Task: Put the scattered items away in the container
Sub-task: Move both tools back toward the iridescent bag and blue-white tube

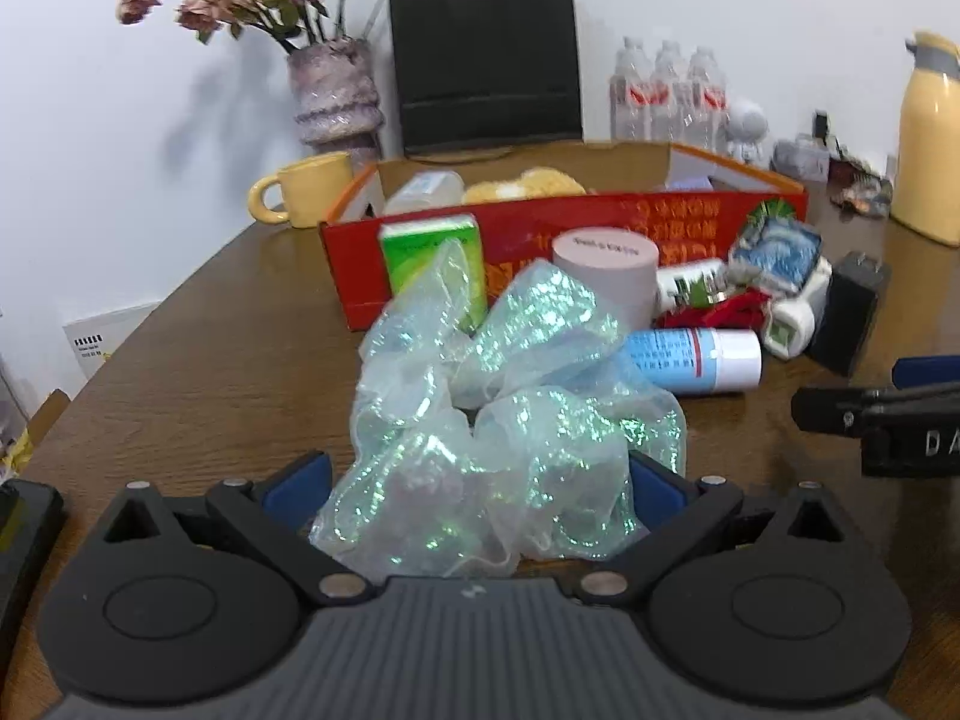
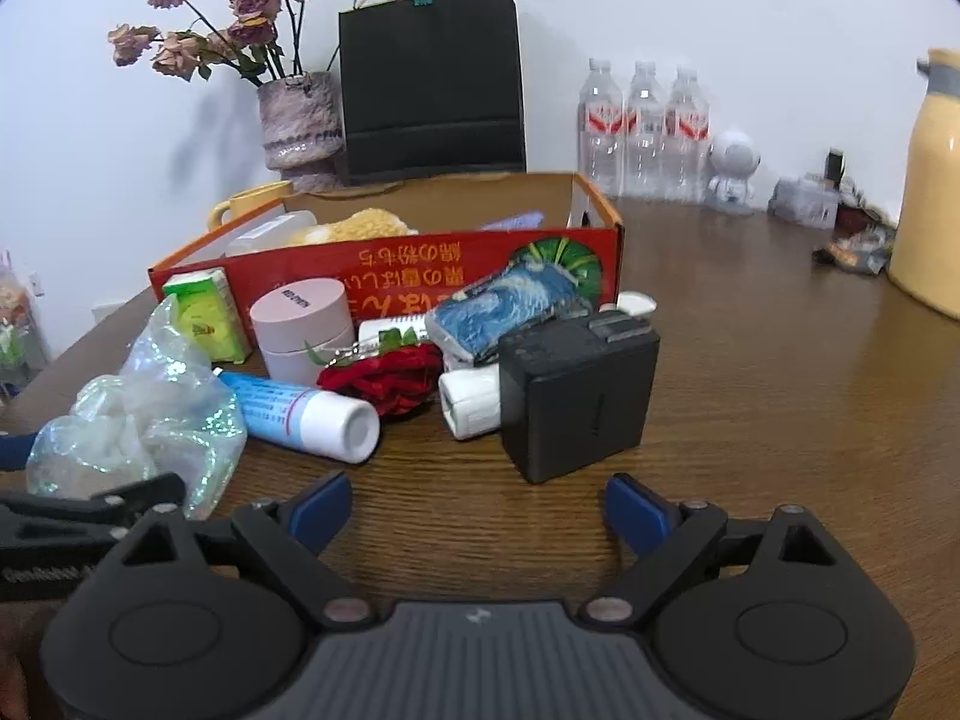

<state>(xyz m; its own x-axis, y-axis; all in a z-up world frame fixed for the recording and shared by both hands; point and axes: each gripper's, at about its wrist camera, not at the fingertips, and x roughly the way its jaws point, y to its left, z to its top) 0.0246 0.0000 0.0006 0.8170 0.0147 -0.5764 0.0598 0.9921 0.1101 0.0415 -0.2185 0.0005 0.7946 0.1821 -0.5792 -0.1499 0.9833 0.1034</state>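
A red cardboard box stands on the brown table and holds a few items. Before it lie a crumpled iridescent wrap, a green packet, a pink jar, a blue-and-white tube, a red fabric flower, a blue pouch, a white adapter and a black charger. My left gripper is open, its blue pads either side of the wrap. My right gripper is open and empty, just short of the charger.
A yellow mug, a vase of dried roses, a black paper bag, water bottles, a white figurine and a yellow jug stand behind the box. A dark object lies at the left edge.
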